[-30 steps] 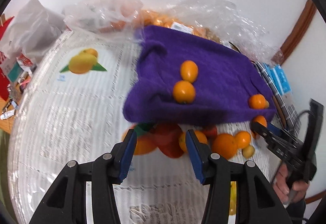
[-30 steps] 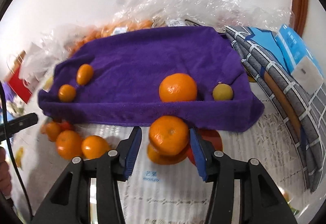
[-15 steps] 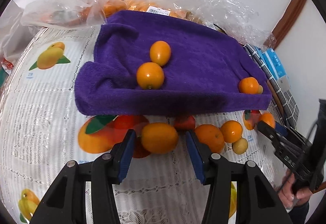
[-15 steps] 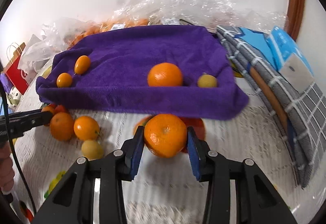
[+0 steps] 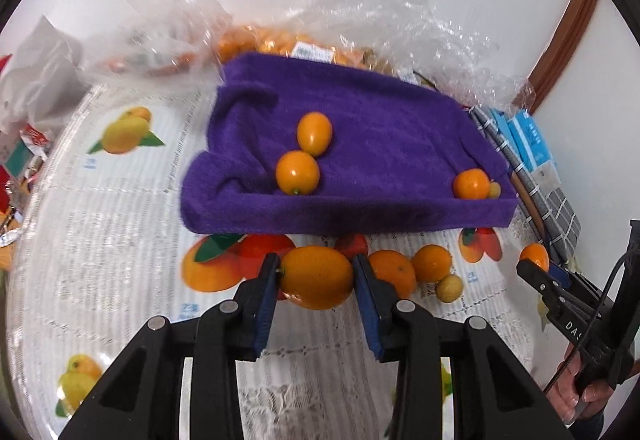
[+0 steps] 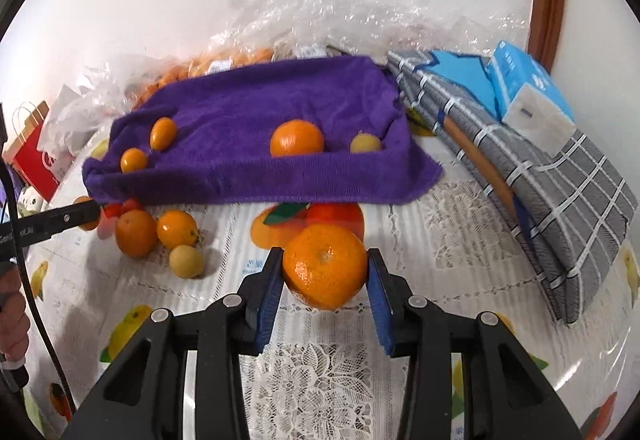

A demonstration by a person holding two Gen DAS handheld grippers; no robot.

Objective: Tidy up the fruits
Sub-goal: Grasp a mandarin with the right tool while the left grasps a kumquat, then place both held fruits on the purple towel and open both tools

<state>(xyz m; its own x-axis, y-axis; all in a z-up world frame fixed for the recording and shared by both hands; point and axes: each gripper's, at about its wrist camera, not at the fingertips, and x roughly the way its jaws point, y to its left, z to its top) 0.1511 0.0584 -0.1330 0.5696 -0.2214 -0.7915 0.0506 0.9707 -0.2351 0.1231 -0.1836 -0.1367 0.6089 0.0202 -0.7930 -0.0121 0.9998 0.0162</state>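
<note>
My left gripper [image 5: 316, 280] is shut on a smooth oval orange fruit [image 5: 317, 277], held just in front of the purple towel [image 5: 360, 128]. My right gripper [image 6: 325, 272] is shut on a round mandarin [image 6: 325, 265], held above the tablecloth before the towel [image 6: 260, 108]. On the towel lie two kumquats [image 5: 298, 172] at the left, and a mandarin [image 6: 297, 138] and a small yellow fruit [image 6: 365, 143] at the right. Loose oranges [image 6: 136, 232] and a small yellow fruit [image 6: 186, 261] lie on the cloth in front of the towel.
The table has a white lace cloth with fruit prints [image 5: 120, 200]. Clear plastic bags of oranges [image 5: 280, 40] lie behind the towel. A grey checked cloth with blue packs [image 6: 532, 144] lies at the right. A red paper bag [image 6: 32, 156] stands at the far left.
The left gripper has moved in around the oval orange fruit and closed on it. The right gripper has kept hold of the mandarin and pulled back a little from the towel.
</note>
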